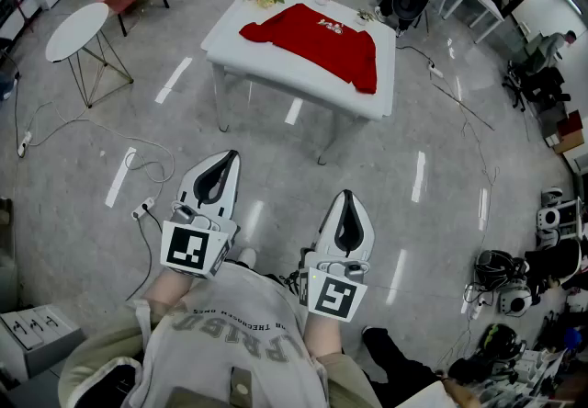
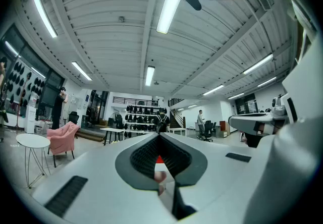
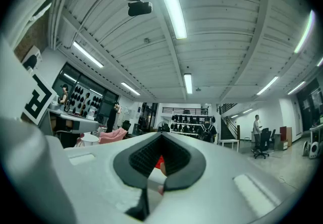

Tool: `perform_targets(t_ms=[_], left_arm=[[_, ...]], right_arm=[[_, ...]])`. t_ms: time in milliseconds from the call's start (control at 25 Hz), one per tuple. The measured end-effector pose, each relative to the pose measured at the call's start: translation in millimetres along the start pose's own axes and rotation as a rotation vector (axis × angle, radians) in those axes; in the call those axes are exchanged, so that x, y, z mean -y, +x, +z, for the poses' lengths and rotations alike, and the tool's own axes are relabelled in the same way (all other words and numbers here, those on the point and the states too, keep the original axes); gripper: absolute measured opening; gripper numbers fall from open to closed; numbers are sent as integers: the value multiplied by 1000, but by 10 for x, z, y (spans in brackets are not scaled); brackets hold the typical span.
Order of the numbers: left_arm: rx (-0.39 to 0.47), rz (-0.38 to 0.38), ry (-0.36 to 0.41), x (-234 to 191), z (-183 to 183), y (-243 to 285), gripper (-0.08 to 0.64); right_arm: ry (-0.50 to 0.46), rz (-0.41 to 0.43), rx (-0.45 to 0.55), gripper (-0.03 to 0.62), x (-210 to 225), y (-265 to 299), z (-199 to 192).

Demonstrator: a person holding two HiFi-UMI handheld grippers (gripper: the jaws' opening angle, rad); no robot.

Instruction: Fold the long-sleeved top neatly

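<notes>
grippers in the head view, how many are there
2. The left gripper sits low, left of centre; the right gripper is beside it on the right. Both are shut and empty, held over the floor short of the white table. None seems hidden.

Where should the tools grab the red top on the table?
Probably the red top's two outer ends: left tool left, right tool right, coming low from the table's near edge. It lies flat, spread sideways.
</notes>
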State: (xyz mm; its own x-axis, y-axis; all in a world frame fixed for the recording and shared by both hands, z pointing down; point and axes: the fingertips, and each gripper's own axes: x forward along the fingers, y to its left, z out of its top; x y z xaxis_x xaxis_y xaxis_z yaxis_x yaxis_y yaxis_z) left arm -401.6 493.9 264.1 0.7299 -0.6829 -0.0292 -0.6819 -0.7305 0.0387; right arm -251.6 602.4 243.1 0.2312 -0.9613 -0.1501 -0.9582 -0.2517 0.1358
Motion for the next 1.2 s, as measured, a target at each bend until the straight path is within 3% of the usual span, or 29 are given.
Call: perform_targets(t_ms=[800,920,1040,1080,1120,1200], left_arm=[[-27,21,33,105,-30,157,12],[-39,19,54,39,-47,252,12],[-64,26,62,-75,-94,434,12],[-76,25,71,-130,-123,509,14],[-88,22,82,-189,-151,592,14],[-102,-1,76,-286,-195,779,15]], right_arm=[[-15,37,-17,0,119,167,-115],[23,63,-26,0,103,278,-187],[119,100,-20,1,108,453,-263],[144,118,-25,16,96,528,-294],[162,139,-31,130,79,611,-325],[166,159,-42,251,69,789,-386]])
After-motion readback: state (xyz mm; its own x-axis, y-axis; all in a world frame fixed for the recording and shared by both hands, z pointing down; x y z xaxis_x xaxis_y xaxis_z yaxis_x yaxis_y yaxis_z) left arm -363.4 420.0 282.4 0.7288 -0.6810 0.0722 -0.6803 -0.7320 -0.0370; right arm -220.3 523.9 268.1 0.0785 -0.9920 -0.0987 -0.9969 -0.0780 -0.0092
